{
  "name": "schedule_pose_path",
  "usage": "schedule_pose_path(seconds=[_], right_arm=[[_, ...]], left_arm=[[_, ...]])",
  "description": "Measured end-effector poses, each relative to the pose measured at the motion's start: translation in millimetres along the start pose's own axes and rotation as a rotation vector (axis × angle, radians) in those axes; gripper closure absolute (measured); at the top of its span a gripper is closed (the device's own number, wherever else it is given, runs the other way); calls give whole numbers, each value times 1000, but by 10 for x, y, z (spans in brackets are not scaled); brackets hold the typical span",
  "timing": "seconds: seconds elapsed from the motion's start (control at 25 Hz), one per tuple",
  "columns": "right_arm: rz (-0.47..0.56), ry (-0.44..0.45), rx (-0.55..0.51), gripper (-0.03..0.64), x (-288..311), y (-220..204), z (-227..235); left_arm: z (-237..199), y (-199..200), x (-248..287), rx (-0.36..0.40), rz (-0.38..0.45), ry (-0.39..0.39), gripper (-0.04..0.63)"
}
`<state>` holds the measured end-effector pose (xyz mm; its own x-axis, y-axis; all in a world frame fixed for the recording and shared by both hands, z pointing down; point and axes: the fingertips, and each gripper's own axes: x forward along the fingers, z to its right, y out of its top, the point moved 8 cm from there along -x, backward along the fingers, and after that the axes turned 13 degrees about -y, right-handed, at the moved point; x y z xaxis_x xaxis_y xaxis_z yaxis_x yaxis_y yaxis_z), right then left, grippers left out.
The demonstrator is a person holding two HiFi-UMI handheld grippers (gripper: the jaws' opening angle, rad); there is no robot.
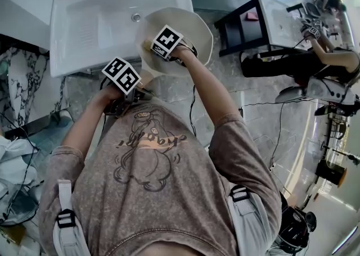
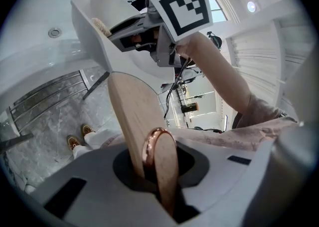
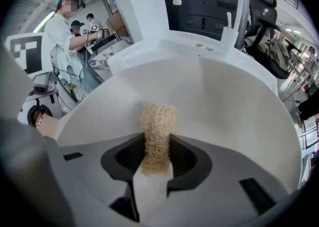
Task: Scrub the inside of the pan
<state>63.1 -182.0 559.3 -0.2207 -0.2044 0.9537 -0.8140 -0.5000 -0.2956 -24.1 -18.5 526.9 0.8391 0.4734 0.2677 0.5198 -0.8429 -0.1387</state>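
Pan [image 1: 197, 27] white, wooden handle [image 2: 132, 113] in left claw [image 2: 152, 171], scrubber [image 3: 157, 123] in right claw [image 3: 155, 163] inside

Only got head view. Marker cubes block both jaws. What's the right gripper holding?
Observer: Right gripper is shut on a tan scrub pad. The pad's tip points into the white pan.
Operator: Left?
Observer: Left gripper is shut on the pan's wooden handle, right at its copper-coloured ring.
Operator: Suds or water in the pan?
Observer: None that I can make out in the right gripper view. The inside looks plain white.
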Motion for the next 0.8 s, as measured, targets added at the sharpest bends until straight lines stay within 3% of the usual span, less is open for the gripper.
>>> schedule_pose_path(seconds=[0.8], right_arm=[[26, -174, 21, 463, 92, 30, 371]], left_arm=[[-21, 16, 6, -3, 8, 7, 549]])
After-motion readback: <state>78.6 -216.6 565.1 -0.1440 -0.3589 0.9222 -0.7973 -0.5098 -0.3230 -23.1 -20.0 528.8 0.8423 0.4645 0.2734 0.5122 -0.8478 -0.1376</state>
